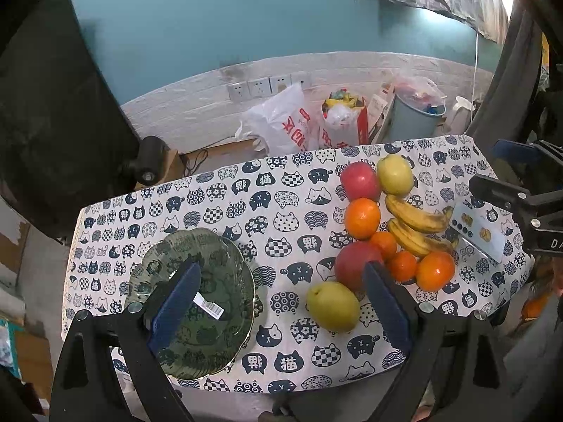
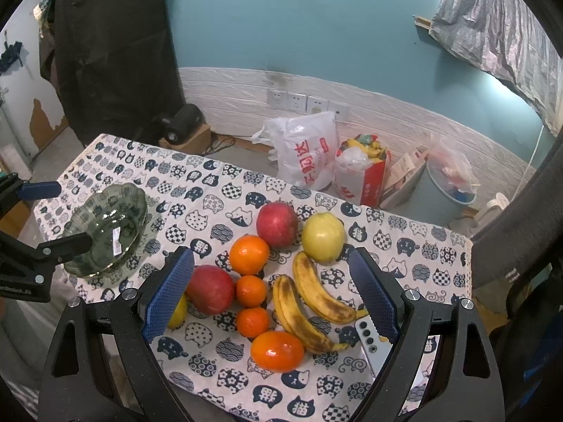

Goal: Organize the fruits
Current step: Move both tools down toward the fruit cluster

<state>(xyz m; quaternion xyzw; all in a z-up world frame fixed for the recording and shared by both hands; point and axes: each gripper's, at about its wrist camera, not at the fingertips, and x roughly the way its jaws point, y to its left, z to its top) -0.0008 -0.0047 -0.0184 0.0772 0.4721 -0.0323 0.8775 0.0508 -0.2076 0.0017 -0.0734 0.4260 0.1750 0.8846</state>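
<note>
A green glass bowl sits on the left of the cat-print tablecloth; it also shows in the right wrist view. Fruit lies in a cluster on the right: two red apples, two yellow-green pears, two bananas, several oranges. My left gripper is open and empty above the table between bowl and fruit. My right gripper is open and empty above the fruit cluster.
A phone lies on the cloth by the bananas, under my right gripper's right finger. Behind the table stand plastic bags, a red box and a blue bin along the wall. A black speaker sits on the floor.
</note>
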